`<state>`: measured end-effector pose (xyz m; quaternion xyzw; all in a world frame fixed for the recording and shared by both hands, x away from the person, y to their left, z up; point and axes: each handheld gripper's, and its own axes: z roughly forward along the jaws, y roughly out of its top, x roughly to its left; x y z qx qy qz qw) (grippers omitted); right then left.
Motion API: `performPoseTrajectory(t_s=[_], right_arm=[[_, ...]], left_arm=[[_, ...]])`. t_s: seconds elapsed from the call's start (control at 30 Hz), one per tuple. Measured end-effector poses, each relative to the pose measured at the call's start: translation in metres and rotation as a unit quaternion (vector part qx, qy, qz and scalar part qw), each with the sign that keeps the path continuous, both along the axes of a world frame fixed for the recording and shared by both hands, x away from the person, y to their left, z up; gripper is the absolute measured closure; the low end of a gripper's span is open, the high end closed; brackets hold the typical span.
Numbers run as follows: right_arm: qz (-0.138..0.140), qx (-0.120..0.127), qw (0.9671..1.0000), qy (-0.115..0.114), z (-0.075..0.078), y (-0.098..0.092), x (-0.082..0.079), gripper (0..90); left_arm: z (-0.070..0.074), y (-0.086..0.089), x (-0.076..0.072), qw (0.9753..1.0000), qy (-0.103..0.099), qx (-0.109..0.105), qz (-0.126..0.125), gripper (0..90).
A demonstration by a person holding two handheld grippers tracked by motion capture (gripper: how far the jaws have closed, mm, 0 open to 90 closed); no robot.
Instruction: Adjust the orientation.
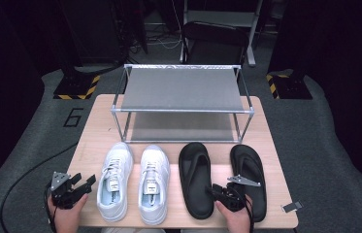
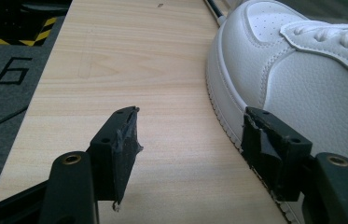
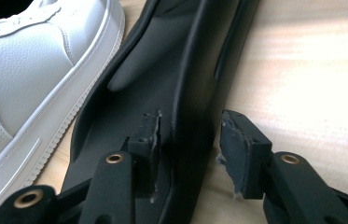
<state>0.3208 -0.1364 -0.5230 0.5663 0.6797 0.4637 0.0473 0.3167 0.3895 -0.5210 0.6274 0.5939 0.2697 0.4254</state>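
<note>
Dark floor and black stands surround a pale wooden table, which carries a two-tier metal shoe rack at its far side with both shelves bare. Along the near edge sit four items in a row: a left white sneaker, a right white sneaker, a left black sandal and a right black sandal, toes pointing toward the rack.

At the table's near left corner, the left gripper rests low, released, with its jaws spread wide and nothing between them; in its own view one jaw stands just beside the sole of the left white sneaker, possibly touching it (the angle leaves that unclear).

The right gripper sits at the heel end of the left black sandal. In the right gripper view its jaws straddle the raised side wall of that sandal, one inside on the footbed and one outside over the wood, with a gap on the outer side, so the rim is bracketed rather than pinched. A small grey clip lies near the right corner.
</note>
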Motion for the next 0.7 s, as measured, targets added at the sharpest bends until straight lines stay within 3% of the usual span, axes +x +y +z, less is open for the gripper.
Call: performPoseTrajectory(t_s=[0.1, 0.23, 0.7], right_arm=[[0.002, 0.012, 0.9999, 0.008, -0.0027, -0.0005, 0.001, 54.8], [0.001, 0.017, 0.9998, 0.011, -0.0045, -0.0012, 0.0015, 53.0], [-0.037, 0.05, 0.9979, 0.018, -0.0104, 0.0017, -0.0032, 52.1]], left_arm=[[-0.0005, -0.0005, 0.0004, 1.0, -0.009, 0.0, 0.004, 36.3], [0.0005, 0.0004, -0.0003, 1.0, -0.002, 0.0, 0.0, 36.5], [0.0013, 0.0017, -0.0014, 1.0, -0.004, -0.004, 0.006, 36.7]])
